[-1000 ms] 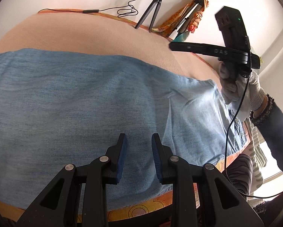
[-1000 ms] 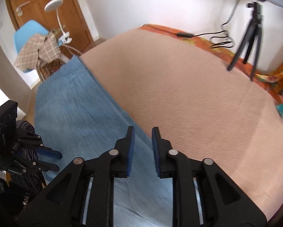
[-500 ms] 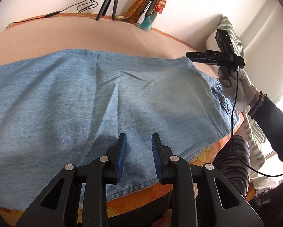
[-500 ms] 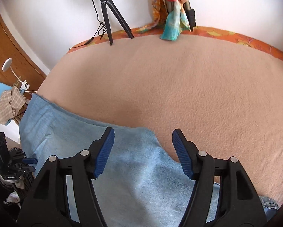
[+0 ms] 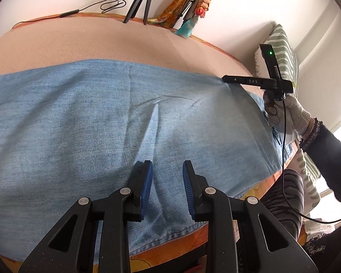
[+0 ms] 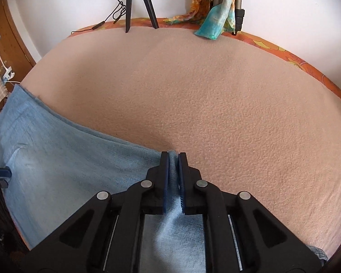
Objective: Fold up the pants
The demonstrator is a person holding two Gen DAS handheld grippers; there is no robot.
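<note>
White walls (image 6: 284, 4), wooden door (image 6: 8, 45), tripod (image 6: 136, 2) behind the bed (image 6: 216, 91).

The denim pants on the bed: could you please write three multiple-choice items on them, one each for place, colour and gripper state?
1. Where do the pants lie?
A. on the beige blanket
B. on a chair
C. on the floor

2. What colour are the pants?
A. black
B. light blue
C. red

3. What is between the right gripper's pads?
A. nothing
B. a scarf
C. the pants' far edge

A: the denim is spread over the blanket.
B: pale blue in both views.
C: the closing jaws pinch a denim fold; the left gripper hovers open above the cloth.
</note>
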